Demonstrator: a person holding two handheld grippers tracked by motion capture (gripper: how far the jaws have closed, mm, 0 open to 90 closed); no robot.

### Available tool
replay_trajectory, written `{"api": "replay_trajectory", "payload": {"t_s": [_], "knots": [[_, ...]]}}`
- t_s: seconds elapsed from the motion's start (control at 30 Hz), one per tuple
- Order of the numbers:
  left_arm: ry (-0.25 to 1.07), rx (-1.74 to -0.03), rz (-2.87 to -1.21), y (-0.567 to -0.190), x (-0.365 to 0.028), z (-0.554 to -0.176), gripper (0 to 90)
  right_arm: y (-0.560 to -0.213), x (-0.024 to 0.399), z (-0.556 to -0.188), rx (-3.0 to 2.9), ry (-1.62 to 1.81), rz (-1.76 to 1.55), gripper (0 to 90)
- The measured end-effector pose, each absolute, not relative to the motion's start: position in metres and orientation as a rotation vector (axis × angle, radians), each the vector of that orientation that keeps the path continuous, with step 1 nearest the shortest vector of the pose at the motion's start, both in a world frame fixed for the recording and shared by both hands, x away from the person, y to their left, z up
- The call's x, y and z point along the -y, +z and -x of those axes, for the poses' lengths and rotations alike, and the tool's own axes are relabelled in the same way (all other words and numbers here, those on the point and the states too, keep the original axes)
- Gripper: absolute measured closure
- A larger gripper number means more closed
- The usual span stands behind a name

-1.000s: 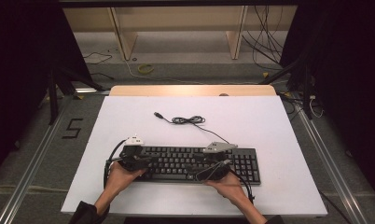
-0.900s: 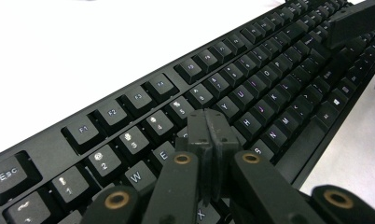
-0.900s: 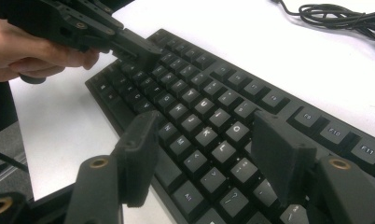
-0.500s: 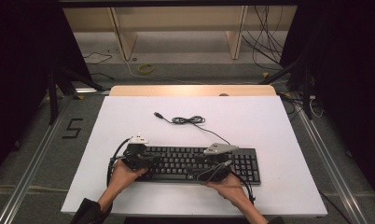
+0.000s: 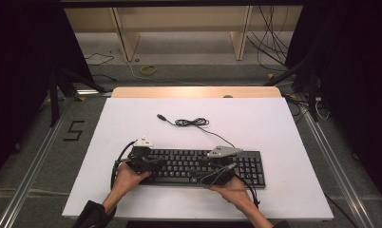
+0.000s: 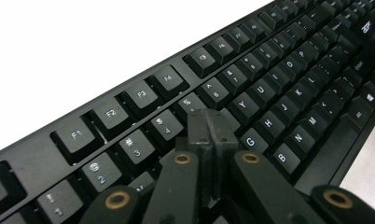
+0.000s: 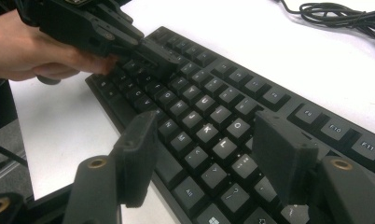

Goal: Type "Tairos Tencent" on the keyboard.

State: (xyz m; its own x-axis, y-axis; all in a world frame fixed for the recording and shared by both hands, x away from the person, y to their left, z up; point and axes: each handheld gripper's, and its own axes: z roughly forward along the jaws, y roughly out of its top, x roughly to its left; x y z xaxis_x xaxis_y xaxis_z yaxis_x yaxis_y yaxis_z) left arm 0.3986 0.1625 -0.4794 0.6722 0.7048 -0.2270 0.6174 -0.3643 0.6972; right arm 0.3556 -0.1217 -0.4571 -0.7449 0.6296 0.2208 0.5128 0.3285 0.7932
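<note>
A black keyboard lies flat near the table's front edge, its cable coiled behind it. My left gripper is shut with nothing in it. In the left gripper view its joined tips rest low over the keyboard, among the upper letter keys below the number row. My right gripper hovers open over the right half of the letter keys. The right gripper view shows its jaws spread wide above the K, L and O keys of the keyboard, with the left gripper farther along.
The white table has bare room behind and to both sides of the keyboard. The cable ends in a loose USB plug. A wooden strip borders the far edge. The floor beyond holds shelving legs and cables.
My left gripper has shifted a little to the right along the keyboard's left end. The right gripper has kept its place.
</note>
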Motion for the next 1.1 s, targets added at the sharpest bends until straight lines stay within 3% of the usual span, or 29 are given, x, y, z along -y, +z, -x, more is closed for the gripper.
{"api": "replay_trajectory", "payload": {"t_s": [0.3,0.47,0.6,0.83,1.1], "knots": [[0.154,-1.010,-2.077,-0.476,-0.163,-0.397,89.1,-0.457,0.123,-0.357,-2.444,1.386,-1.068,41.7],[0.147,-1.012,-2.053,-0.472,-0.166,-0.395,82.8,-0.456,0.124,-0.358,-2.436,1.389,-1.071,41.8],[0.131,-1.007,-2.017,-0.467,-0.169,-0.393,73.5,-0.456,0.125,-0.359,-2.423,1.392,-1.075,41.8],[0.115,-1.016,-1.951,-0.465,-0.175,-0.392,48.5,-0.456,0.126,-0.362,-2.406,1.382,-1.088,42.0],[0.101,-0.999,-1.903,-0.463,-0.180,-0.387,36.5,-0.455,0.125,-0.368,-2.379,1.363,-1.087,43.4]]}}
